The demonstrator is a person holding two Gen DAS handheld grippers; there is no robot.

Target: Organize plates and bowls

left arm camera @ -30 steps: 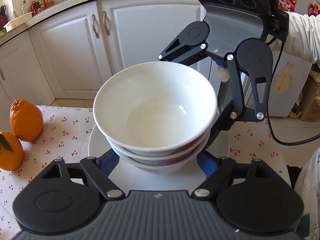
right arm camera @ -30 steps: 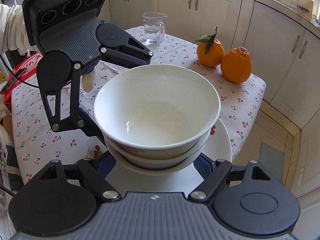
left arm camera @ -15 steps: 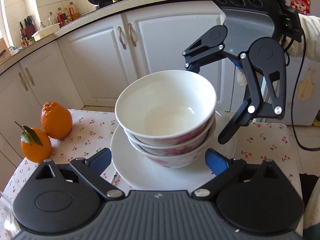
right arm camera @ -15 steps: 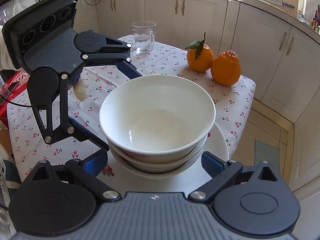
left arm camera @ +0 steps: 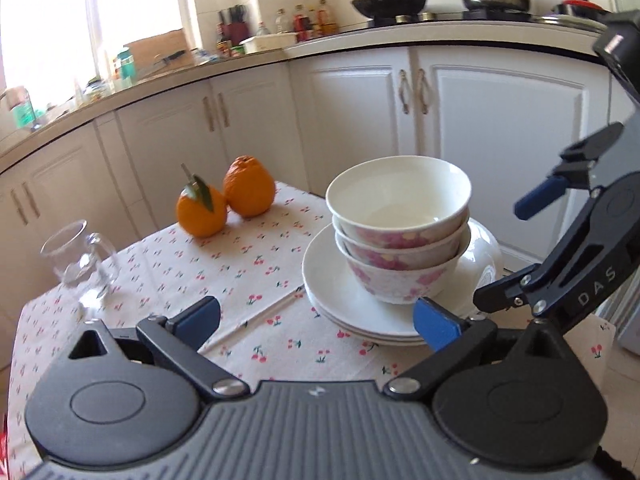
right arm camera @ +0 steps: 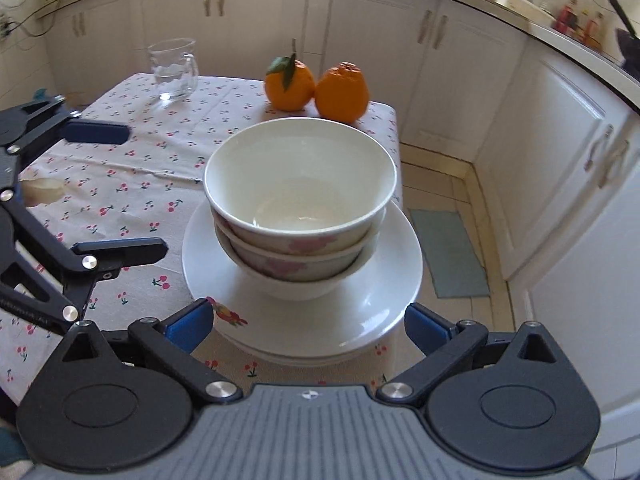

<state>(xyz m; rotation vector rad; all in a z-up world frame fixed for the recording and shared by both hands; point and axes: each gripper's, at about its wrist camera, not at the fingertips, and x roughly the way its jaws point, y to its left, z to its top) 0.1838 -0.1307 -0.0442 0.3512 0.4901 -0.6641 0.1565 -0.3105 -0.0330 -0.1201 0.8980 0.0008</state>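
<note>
Three nested white bowls with pink flowers (left arm camera: 400,236) (right arm camera: 300,216) stand on a stack of white plates (left arm camera: 344,300) (right arm camera: 360,300) on the cherry-print tablecloth, near the table's corner. My left gripper (left arm camera: 316,320) is open and empty, drawn back a little from the plates' near rim; it also shows at the left of the right wrist view (right arm camera: 116,192). My right gripper (right arm camera: 308,324) is open and empty, its blue fingertips (right arm camera: 424,326) on either side of the plates' near edge; it shows at the right of the left wrist view (left arm camera: 516,248).
Two oranges (left arm camera: 224,204) (right arm camera: 316,86) and a glass mug (left arm camera: 82,264) (right arm camera: 174,68) stand on the table (right arm camera: 120,168). White cabinets (left arm camera: 360,120) surround it. The table edge and floor (right arm camera: 448,248) lie just right of the plates in the right wrist view.
Both grippers have pulled back and away from the bowl stack, which now stands free on the plates. The left gripper has swung left; the mug has come into its view.
</note>
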